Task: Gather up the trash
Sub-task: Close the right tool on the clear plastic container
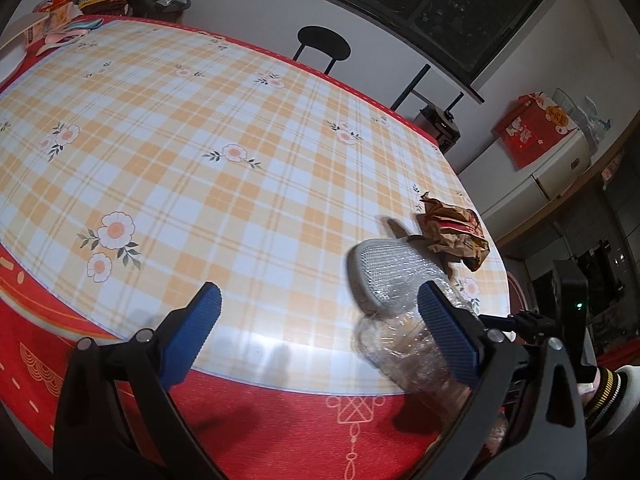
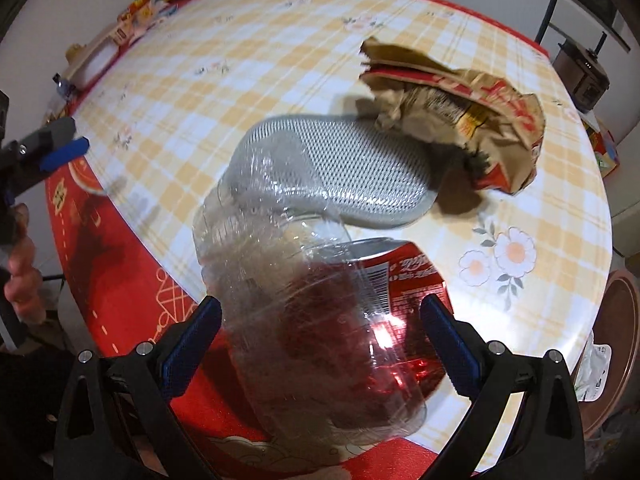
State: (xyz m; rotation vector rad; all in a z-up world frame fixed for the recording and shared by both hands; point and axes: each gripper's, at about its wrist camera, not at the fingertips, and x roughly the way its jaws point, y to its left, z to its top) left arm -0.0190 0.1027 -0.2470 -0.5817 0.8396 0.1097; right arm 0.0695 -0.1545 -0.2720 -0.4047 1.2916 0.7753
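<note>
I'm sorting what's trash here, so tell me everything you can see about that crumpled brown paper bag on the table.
The crumpled brown paper bag looks like a used food wrapper: tan kraft paper with red and yellow print, creased and torn at its edges. It lies flattened on its side on the checked tablecloth, near the table's far right edge. Its lower left corner meets or overlaps the end of the grey mesh-textured object. No gripper touches it; the clear plastic bottle and red can lie nearer the camera.

The worktop (image 1: 200,128) is being left open across its middle; its right edge is being crowded by a crumpled bag (image 1: 454,232), slipper (image 1: 384,272) and bottle (image 2: 304,300).
</note>
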